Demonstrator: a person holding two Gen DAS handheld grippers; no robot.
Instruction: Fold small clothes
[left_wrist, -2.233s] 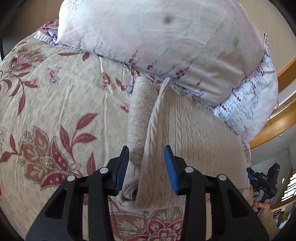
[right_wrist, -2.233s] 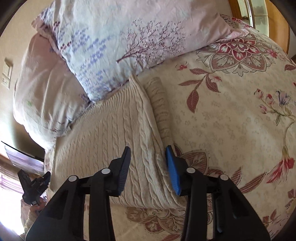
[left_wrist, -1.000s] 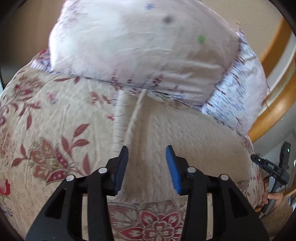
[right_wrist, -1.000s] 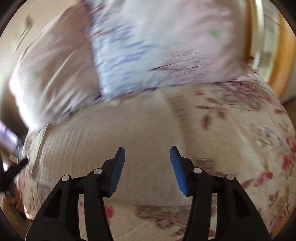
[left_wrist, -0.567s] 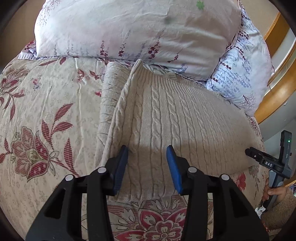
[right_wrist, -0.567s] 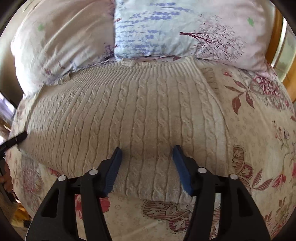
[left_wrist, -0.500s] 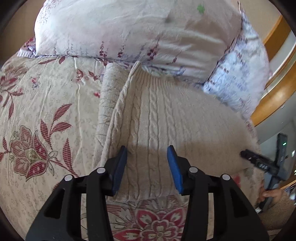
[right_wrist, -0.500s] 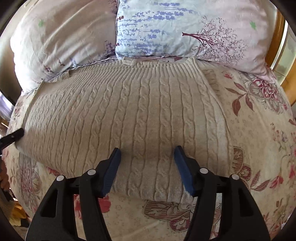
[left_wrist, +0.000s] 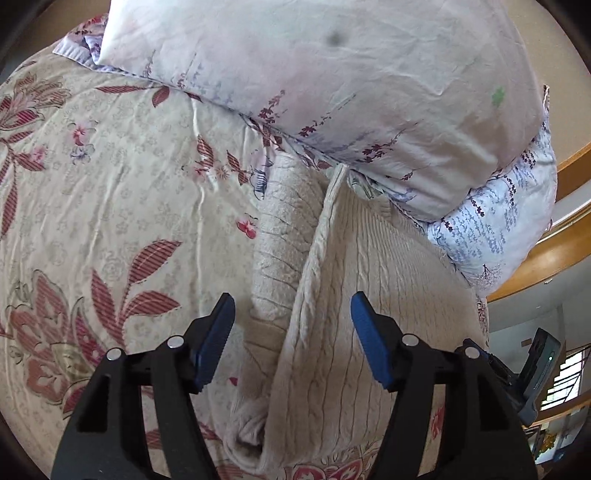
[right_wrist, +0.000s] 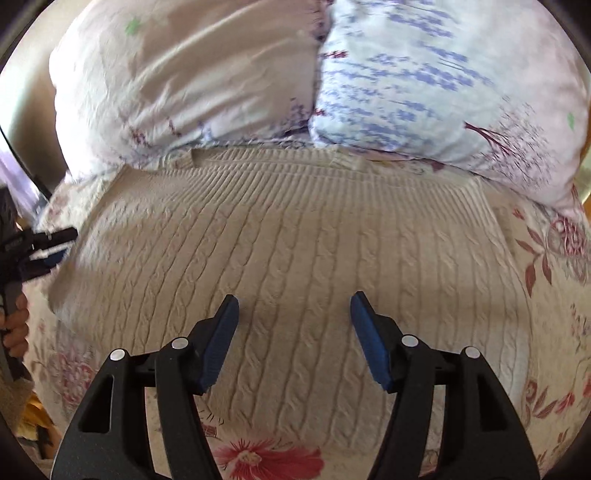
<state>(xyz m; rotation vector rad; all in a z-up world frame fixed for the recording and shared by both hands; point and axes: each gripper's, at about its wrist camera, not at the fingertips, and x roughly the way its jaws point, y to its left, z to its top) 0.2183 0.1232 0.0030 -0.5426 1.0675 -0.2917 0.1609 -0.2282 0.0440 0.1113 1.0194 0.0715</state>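
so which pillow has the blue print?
The right-hand pillow in the right wrist view, with blue-violet sprigs and a dark tree. Its neighbour, the left pillow, is pale pinkish-white, nearly plain.

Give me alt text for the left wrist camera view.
The open left gripper hovers over a cream cable-knit sweater lying on a floral bedspread, its sleeve folded alongside. Two floral pillows lie beyond it.

2 floral pillows on a flowered bedspread, wooden rail beyond.
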